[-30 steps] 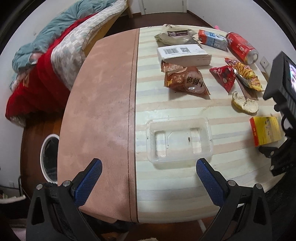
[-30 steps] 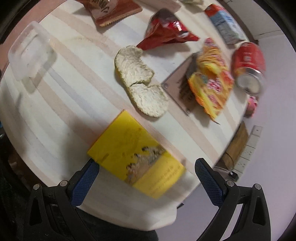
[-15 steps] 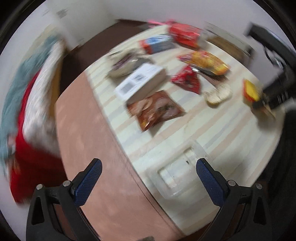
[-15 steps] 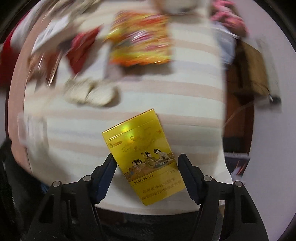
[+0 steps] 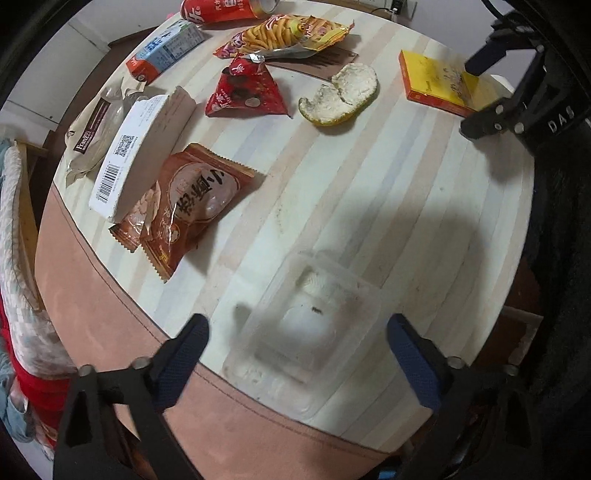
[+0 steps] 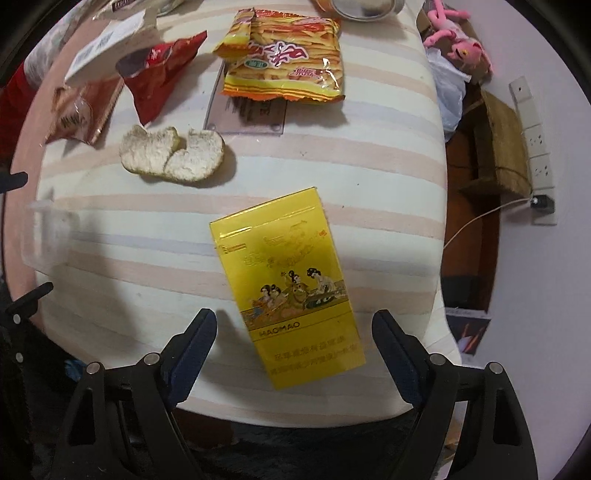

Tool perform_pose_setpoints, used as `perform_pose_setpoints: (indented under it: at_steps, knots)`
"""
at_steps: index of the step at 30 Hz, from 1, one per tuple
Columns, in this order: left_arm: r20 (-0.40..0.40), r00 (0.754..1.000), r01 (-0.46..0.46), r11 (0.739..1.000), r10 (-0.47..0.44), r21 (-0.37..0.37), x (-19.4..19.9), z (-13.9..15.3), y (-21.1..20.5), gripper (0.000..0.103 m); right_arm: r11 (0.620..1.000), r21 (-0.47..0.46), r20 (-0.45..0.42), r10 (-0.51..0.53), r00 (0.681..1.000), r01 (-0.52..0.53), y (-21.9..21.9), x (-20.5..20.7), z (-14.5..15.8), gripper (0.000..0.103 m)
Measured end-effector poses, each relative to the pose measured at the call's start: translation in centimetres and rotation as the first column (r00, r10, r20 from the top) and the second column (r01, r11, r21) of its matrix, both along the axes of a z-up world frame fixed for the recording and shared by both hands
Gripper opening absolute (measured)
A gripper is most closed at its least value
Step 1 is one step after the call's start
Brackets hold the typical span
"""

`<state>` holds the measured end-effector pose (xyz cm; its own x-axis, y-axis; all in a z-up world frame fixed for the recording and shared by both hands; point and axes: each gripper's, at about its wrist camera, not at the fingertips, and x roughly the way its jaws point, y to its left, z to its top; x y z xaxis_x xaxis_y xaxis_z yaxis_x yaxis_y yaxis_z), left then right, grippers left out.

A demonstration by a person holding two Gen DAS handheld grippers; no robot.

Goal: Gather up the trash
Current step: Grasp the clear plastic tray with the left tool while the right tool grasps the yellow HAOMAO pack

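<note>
The flat yellow cardboard cigarette box [image 6: 286,284] lies face up near the front edge of the round table with the pale striped wooden top [image 6: 332,173], its lid end pointing away; the glossy face carries gold line work, a small picture of robed figures and the word HAOMAO above rows of small print, and its side shows orange-red in the left wrist view [image 5: 439,82]. The right gripper [image 6: 294,345] has its blue-padded fingers [image 6: 192,343] spread wide on either side of the box's near end, neither pad touching it. The left gripper [image 5: 298,356] is likewise spread wide, its fingers flanking a clear, shallow rectangular plastic tray [image 5: 306,338] at the near edge where the striped top meets a pinkish-brown cloth [image 5: 110,314]. Farther off lie a curled piece of citrus peel [image 6: 171,155] showing white pith, a yellow-orange crisp bag [image 6: 284,55], a red triangular foil wrapper [image 5: 245,92], a brown snack packet [image 5: 188,203], a white barcoded carton [image 5: 138,147], a blue-and-red drink carton [image 5: 164,51] and a red drink can [image 5: 221,9]
</note>
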<state>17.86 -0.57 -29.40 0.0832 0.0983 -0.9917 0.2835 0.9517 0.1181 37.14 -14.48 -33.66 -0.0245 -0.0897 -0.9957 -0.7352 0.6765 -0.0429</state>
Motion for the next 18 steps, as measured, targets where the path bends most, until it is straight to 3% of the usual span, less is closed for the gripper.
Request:
perform_pose_setpoints:
  at_steps: [2,5,6,9,12,15,18]
  knots:
    - [-0.001,1.0,-0.03,1.0,0.03,-0.005,0.0,-0.3,-0.1,0.07,1.0,0.007,0.005,0.002,1.0,-0.002,0.0,-0.1,-0.2,0.081]
    - [0.032,0.989,-0.141,0.989,0.142,-0.045,0.0,-0.2,0.7,0.062,0.999,0.043,0.019,-0.014,1.0,0.013,0.0,-1.1,0.3,0.07]
    - [0.037,0.984,-0.173,0.983,0.175,-0.054,0.0,-0.1,1.1,0.06,0.998,0.052,0.025,-0.022,0.999,0.02,-0.2,-1.0,0.4,0.06]
    - [0.066,0.94,-0.323,0.937,0.334,-0.129,-0.4,0.2,2.6,0.06,0.99,0.108,-0.014,-0.084,0.996,0.085,-0.4,-0.9,1.1,0.059]
    - [0.05,0.906,-0.406,0.896,0.421,-0.182,-0.6,-0.7,3.7,0.062,0.988,0.117,-0.027,-0.098,0.995,0.1,0.3,-1.4,1.3,0.062]
    - [0.04,0.903,-0.415,0.892,0.428,-0.179,-1.3,-1.5,4.3,0.061,0.989,0.107,-0.046,-0.095,0.994,0.099,1.2,-1.8,1.1,0.073]
    - [0.076,0.905,-0.405,0.903,0.419,-0.145,-1.6,-2.0,3.3,0.056,0.993,0.078,-0.017,-0.084,0.996,0.085,2.2,-2.7,1.2,0.074]
